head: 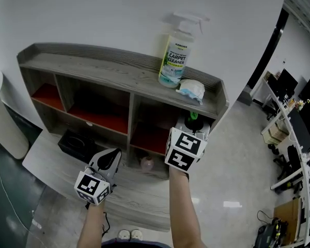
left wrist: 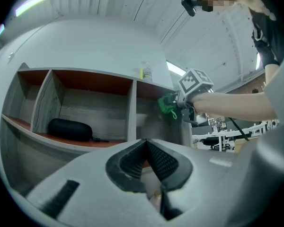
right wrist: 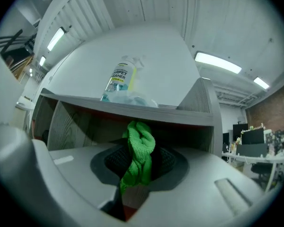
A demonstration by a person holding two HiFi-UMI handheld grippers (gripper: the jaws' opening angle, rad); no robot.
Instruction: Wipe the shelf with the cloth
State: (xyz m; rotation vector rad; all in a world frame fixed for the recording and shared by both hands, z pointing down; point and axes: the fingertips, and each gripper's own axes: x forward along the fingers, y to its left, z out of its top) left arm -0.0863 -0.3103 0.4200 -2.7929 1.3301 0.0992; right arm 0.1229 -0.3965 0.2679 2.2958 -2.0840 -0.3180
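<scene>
Two jaws of the right gripper (right wrist: 138,167) are clamped on the green cloth (right wrist: 141,143). The cloth is pinched at its middle, with a bunched fold standing above the pads and a tail hanging below. The left gripper (left wrist: 146,148) has its jaws pressed together with nothing between them and is carried low, in front of the lower compartments.

Location: the cloth is at the right end of the shelf (head: 119,71), just in front of the top board's front edge, at the mouth of the upper right compartment. Contact with the wood cannot be confirmed from any view.

Adjacent items: a spray bottle (head: 174,61) stands upright on the top board near its right end. A white bundle (head: 191,90) lies just beside the bottle, closer to the front edge. A black case (left wrist: 69,129) rests in a lower compartment.

Assessment: wiping appears not yet begun.

Hazards:
- The narrow pinch may let the cloth drag free on the grained surface.
- A sweep along the top board could tip the bottle or push the bundle off the right end.
- The gripper body could strike the board's edge.
</scene>
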